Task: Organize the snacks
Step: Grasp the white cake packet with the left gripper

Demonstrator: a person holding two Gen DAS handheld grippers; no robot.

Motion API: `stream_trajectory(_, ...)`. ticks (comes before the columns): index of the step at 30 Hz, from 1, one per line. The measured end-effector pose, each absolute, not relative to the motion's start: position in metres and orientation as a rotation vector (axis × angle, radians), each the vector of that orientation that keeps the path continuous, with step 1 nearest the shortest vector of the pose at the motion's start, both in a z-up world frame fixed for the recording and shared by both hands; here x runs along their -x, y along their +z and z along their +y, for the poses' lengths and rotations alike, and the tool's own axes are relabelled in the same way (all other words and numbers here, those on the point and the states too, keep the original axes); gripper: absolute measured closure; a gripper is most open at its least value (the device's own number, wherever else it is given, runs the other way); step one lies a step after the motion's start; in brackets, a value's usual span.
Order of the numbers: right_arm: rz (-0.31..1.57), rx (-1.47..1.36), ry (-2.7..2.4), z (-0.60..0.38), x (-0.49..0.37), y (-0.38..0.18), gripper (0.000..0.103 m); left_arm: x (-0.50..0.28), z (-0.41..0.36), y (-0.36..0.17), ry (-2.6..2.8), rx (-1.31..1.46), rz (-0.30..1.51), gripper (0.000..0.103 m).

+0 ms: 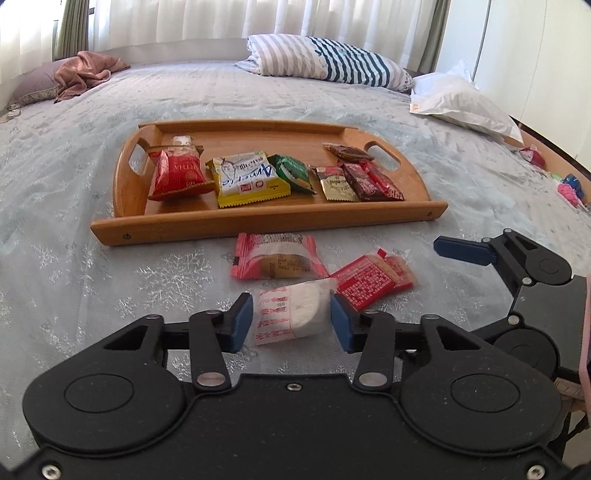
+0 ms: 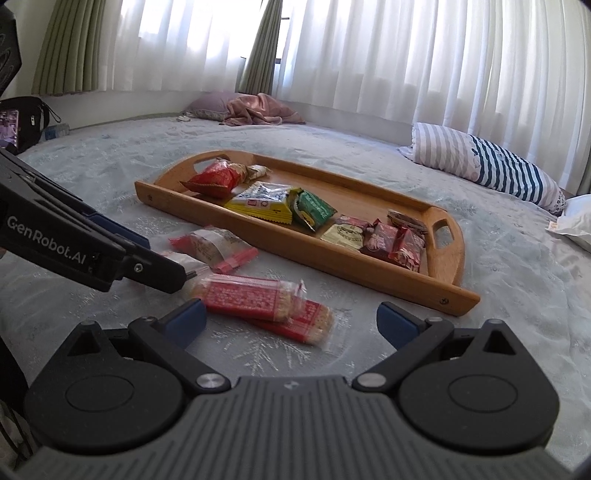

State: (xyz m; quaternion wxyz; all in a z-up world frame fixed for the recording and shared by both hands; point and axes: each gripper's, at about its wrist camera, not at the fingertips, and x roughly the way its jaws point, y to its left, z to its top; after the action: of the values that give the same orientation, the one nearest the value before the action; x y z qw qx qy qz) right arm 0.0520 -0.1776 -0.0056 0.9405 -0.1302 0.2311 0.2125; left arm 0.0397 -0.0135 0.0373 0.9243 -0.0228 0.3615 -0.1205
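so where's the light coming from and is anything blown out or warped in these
Left wrist view: backlit by the curtains, which wash out to white; the wooden tray bows with fisheye distortion; the white wafer packet between the left gripper pads is sharp. Right wrist view: curtain glare again; the red cracker packets near the right gripper look slightly soft.

A: Any lettering you can make out?

B: "GenRobot.AI", in pale letters on the black side of the left gripper [image 2: 184, 275], which reaches in from the left of the right gripper's view.

A: And the snacks ahead of the left gripper [image 1: 291, 321]?

B: The yellow-and-white packet [image 1: 247, 179] in the wooden tray [image 1: 258, 221] reads "Amerfio" or near it, upside down. The red bag [image 1: 177, 173] left of it ends in "…TTIA", also inverted. The gold sachet [image 1: 338, 186] to the right shows "mini". Print on the remaining wrappers is too small to read.
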Motion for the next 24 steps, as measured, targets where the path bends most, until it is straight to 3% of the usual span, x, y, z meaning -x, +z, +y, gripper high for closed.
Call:
stream_trajectory(16, 0.486, 0.29, 0.467, -0.154, -0.052, -0.008, 0.0, -0.051, -0.002, 0.031, -0.228, 0.12, 0.792, 0.052)
stream_trajectory(18, 0.488, 0.28, 0.467, -0.155, -0.053, -0.008, 0.0, -0.051, -0.002, 0.032, -0.227, 0.115, 0.784, 0.055)
stream_trajectory(21, 0.497, 0.259, 0.467, -0.158, -0.055, -0.007, 0.0, -0.049, 0.0, 0.037, -0.239, 0.129, 0.761, 0.069)
stream_trajectory(24, 0.501, 0.222, 0.468, -0.16, -0.055, -0.004, 0.0, -0.049, 0.0, 0.042, -0.241, 0.137, 0.759, 0.07)
